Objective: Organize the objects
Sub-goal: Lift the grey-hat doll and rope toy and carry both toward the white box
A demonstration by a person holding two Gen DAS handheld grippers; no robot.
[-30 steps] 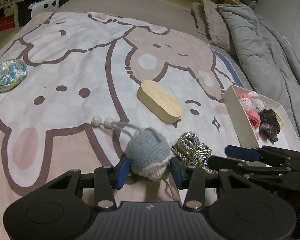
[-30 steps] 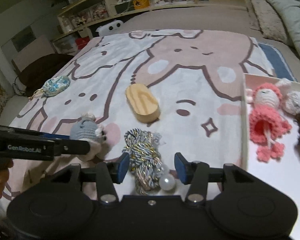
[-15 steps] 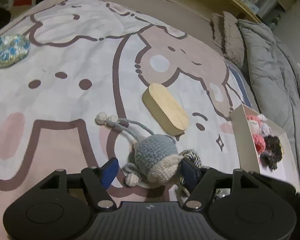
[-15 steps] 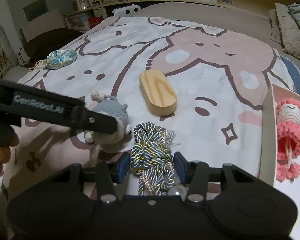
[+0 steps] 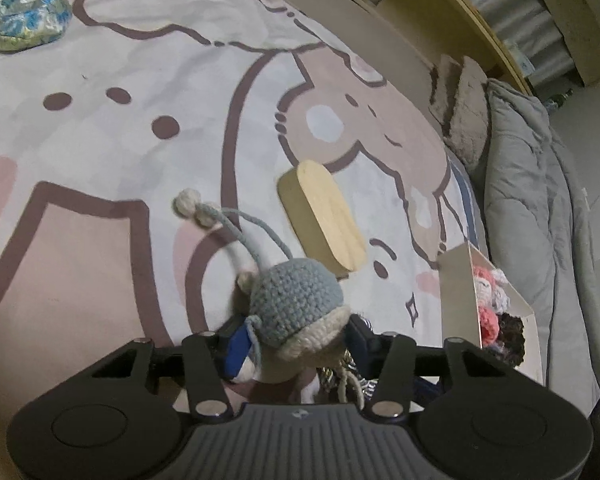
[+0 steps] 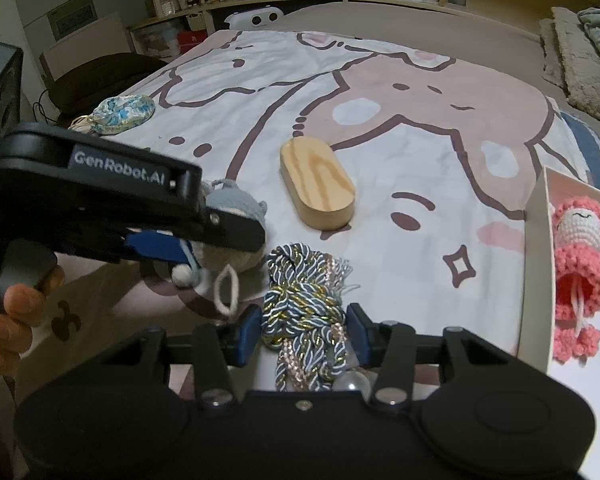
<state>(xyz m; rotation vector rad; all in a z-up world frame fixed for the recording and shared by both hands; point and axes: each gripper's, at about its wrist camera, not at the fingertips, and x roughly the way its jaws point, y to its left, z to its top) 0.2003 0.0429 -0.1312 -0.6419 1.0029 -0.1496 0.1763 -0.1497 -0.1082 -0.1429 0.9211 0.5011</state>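
— Grippers first: what are they doing?

— Left gripper (image 5: 296, 340) is closing its jaws around the grey crocheted toy (image 5: 296, 304); both blue pads seem to be pressing its sides, though the toy is hiding part of the contact. Right gripper (image 6: 303, 334) is sitting narrow around the blue and gold cord bundle (image 6: 304, 300), pads touching its sides, a clear bead just beneath.

— And where are those things lying?

— Both are resting on the cartoon bedspread (image 6: 380, 80), side by side, with the oval wooden block (image 6: 318, 184) lying just beyond them.

— Any containers?

— White open box (image 6: 536, 248) is sitting at the right, holding a pink crocheted doll (image 6: 576, 248), a whitish crocheted piece and something dark. Floral pouch (image 6: 124, 114) is lying well apart, far left.
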